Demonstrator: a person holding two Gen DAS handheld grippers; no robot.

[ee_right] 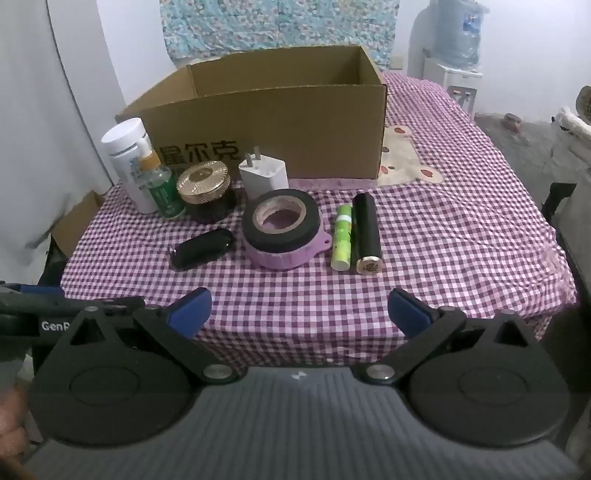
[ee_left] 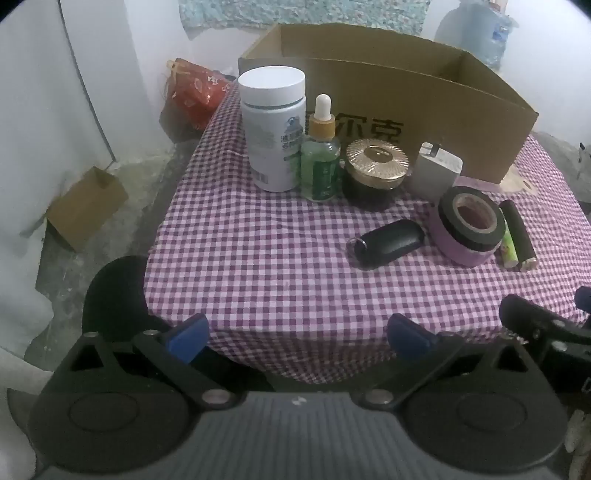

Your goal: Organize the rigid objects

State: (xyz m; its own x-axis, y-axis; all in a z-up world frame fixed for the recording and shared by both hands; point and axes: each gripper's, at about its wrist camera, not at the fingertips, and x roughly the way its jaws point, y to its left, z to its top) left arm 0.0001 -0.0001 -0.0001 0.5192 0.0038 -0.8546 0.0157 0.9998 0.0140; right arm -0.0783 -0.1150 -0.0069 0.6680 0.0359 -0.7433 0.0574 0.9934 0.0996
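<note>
Objects for sorting stand and lie on a table with a purple checked cloth (ee_right: 424,236), in front of an open cardboard box (ee_right: 280,122) that has dark printed characters on its near wall. At the left end of the row there is a tall white bottle (ee_left: 273,129) with a white cap. Just beside it stands a small green dropper bottle (ee_left: 320,162), then a dark jar with a gold lid (ee_left: 376,170), then a white plug charger (ee_right: 263,174) with its prongs upward. Nearer to the table edge lies a black key fob (ee_right: 202,248). Right of it a roll of black tape (ee_right: 282,221) sits on top of a purple round piece (ee_right: 284,256). Further right, a thin green tube (ee_right: 342,238) and a black tube (ee_right: 365,234) lie side by side, almost touching.

Both grippers are over the near table edge, well apart from all the objects. The left gripper (ee_left: 297,338) has its blue pads spread wide with nothing between them. The right gripper (ee_right: 299,310) is spread wide too and holds nothing.

A water bottle (ee_right: 458,31) stands in the far right corner of the room.
</note>
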